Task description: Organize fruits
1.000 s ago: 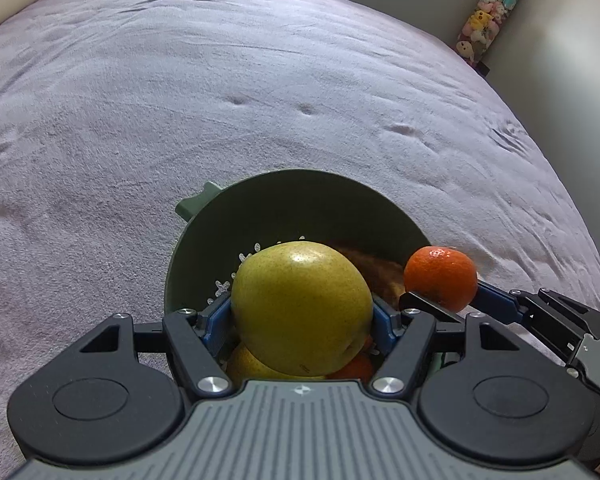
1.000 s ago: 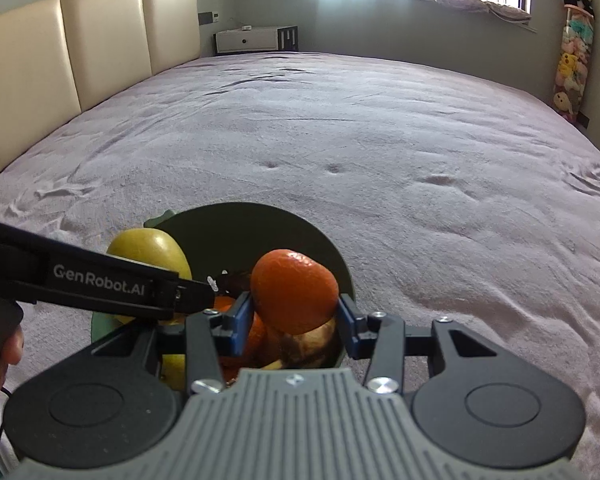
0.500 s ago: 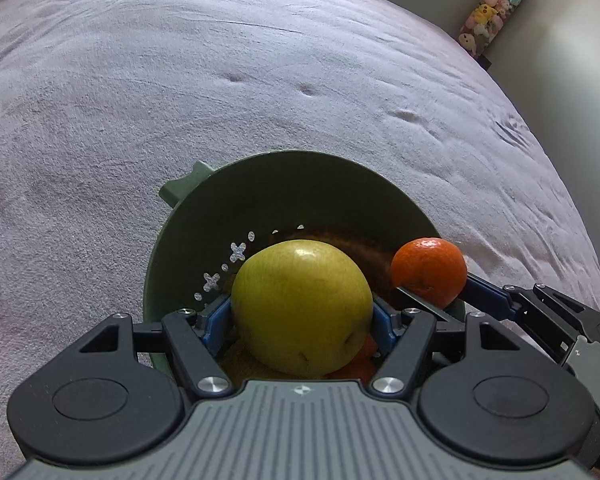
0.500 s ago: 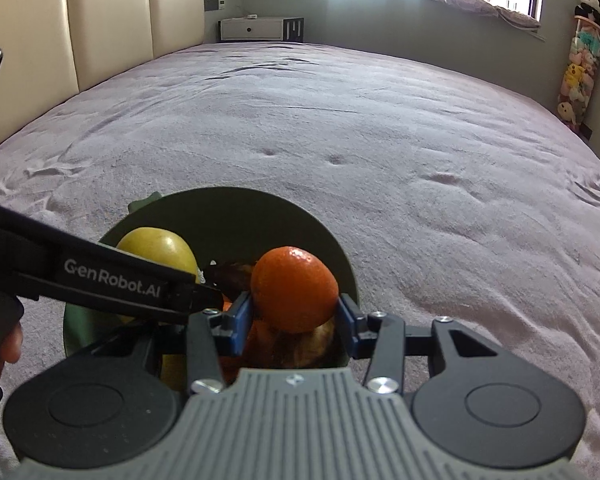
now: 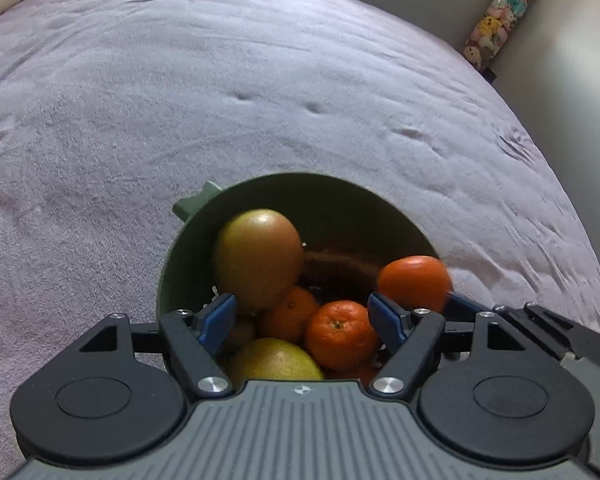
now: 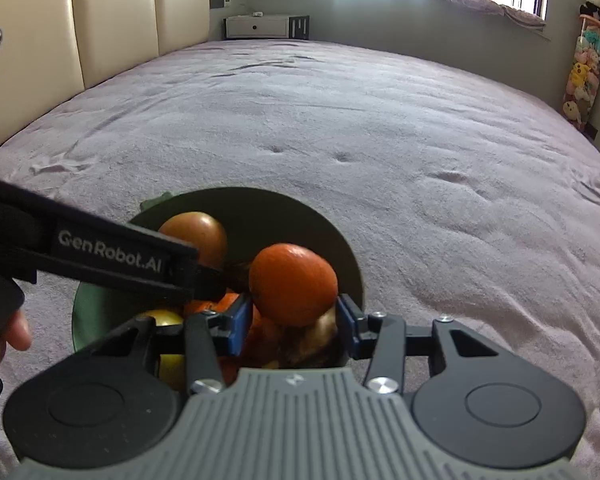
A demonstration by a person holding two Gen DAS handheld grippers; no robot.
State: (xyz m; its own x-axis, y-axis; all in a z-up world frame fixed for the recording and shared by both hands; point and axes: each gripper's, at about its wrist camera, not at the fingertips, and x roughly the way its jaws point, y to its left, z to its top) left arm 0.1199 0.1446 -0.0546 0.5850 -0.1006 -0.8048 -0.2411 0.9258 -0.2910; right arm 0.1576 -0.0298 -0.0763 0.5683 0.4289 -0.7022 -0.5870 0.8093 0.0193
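The round green plastic bowl point(image 5: 188, 280) is sitting on the bed, filling with fruit. Inside it, the big yellow-green pear point(image 5: 258, 258) is resting, dropped by the opening left claw point(image 5: 302, 316). Above it, the right claw point(image 6: 290, 320) is squeezing a small orange mandarin point(image 6: 292, 284), ready to drop.

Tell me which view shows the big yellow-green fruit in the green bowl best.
The left wrist view: the yellow-green fruit lies almost whole against the green bowl's wall. In the right wrist view the left hand-held gripper's finger covers its lower half.
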